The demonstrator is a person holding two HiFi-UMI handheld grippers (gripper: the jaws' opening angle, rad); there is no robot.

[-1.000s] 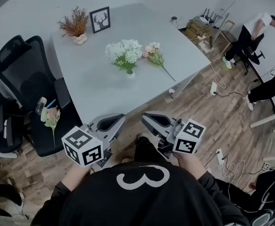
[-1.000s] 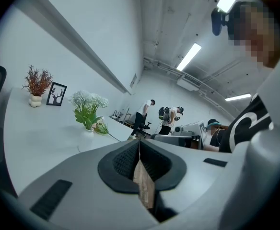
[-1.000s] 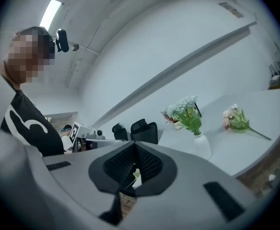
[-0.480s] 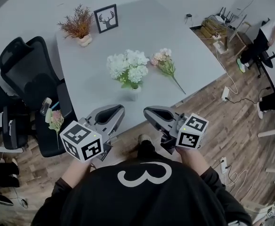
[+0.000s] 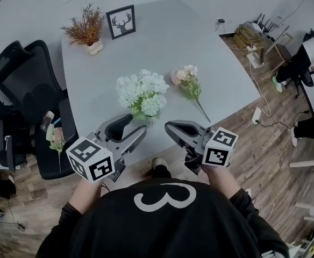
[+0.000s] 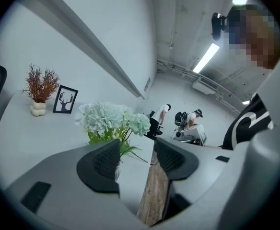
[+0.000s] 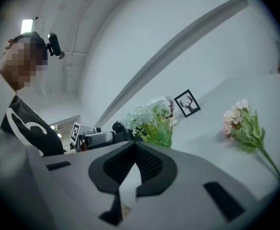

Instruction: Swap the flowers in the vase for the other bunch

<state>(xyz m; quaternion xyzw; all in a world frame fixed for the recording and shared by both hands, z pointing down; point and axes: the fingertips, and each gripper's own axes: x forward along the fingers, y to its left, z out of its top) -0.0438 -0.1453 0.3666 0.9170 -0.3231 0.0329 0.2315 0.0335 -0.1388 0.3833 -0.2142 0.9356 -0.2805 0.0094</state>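
White flowers (image 5: 142, 89) face left tool (image 5: 134, 127), jaws just opening, empty; right tool (image 5: 170, 127) closed; shirt (image 5: 119, 222) reads 3.

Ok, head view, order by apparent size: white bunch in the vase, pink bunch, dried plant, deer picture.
1. white bunch
2. pink bunch and dried plant: too alike to rank
3. deer picture, smallest, but farther from the camera

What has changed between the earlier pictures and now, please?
Both tools moved forward to the near edge of the table. The left tool, close to the white flowers, has just been opening its jaws, with nothing between them. The right tool stays shut and empty. The white flowers and the pink bunch are unmoved.
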